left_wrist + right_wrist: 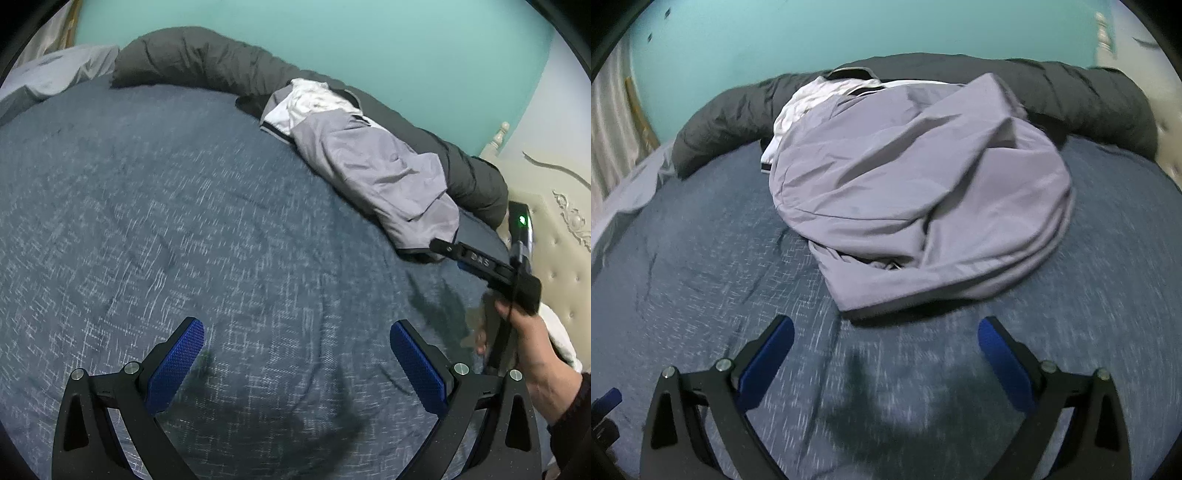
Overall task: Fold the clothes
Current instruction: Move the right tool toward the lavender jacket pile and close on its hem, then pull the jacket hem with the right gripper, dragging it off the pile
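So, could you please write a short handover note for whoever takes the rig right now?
Left gripper: open, empty, over bare blue bedspread, well away from the clothes.
Right gripper: open, empty, just short of the near hem of the grey jacket.
Clothes: the jacket lies crumpled in a heap on the bedspread, against the dark rolled duvet at the far side. A white garment sits under its far end.
Done: nothing folded that shows.
Left: probably take the jacket's hem, spread it flat, fold it, then do the white garment.
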Available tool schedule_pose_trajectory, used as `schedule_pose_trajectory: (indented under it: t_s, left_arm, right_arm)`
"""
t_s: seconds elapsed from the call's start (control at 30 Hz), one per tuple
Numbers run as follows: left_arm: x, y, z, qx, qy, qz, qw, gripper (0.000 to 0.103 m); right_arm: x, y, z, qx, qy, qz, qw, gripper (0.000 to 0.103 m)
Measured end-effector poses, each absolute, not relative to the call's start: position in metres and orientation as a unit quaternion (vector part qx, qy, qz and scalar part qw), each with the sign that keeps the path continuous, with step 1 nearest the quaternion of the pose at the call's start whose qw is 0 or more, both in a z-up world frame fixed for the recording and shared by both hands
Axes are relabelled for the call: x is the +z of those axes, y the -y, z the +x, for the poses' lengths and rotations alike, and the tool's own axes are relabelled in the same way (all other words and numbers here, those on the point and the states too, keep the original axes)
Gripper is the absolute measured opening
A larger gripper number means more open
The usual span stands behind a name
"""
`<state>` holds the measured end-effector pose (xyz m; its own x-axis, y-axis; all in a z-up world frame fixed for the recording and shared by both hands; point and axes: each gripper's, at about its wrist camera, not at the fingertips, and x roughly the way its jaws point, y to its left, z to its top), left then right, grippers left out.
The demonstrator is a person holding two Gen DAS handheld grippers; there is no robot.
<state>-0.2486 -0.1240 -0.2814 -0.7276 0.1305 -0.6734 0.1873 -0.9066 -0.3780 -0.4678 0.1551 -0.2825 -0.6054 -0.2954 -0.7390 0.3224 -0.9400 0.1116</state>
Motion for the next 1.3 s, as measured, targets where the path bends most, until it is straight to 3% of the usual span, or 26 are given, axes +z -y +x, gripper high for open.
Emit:
schedule_pose_trajectory:
  t_s: [0.2,0.27,0.47,0.53,0.6,1.3]
  left_arm:
    - [-0.285,0.13,-0.249,-0.904,-0.224,0.364,0.014,0.103]
    - [-0.285,0.132,-0.249,-0.904,-0.227,0.362,0.012,0.103]
    - [-0.287,0.141,-0.249,-0.905,-0.224,0.363,0.012,0.103]
    - [-0.288,0.145,-0.249,-0.904,-0.225,0.362,0.014,0.103]
    - [-0.287,0.146,-0.248,-0.905,-0.224,0.361,0.014,0.103]
    - [-0.253,0.142,-0.202,-0.928,-0.204,0.313,0.004,0.103]
  right_arm:
    - [-0.3,-0.133,-0.486,-0.89,-0.053,0.417,0.176,0.084]
    - [-0.307,-0.13,-0.492,-0.887,-0.059,0.424,0.172,0.075]
    - [-0.31,-0.134,-0.496,-0.887,-0.055,0.421,0.179,0.037]
    - [-0.304,-0.136,-0.493,-0.89,-0.052,0.416,0.18,0.02]
    - [-0.292,-0.139,-0.487,-0.894,-0.049,0.407,0.181,0.015]
    - [-0.084,-0.156,-0.318,-0.916,0.002,0.277,0.291,0.009]
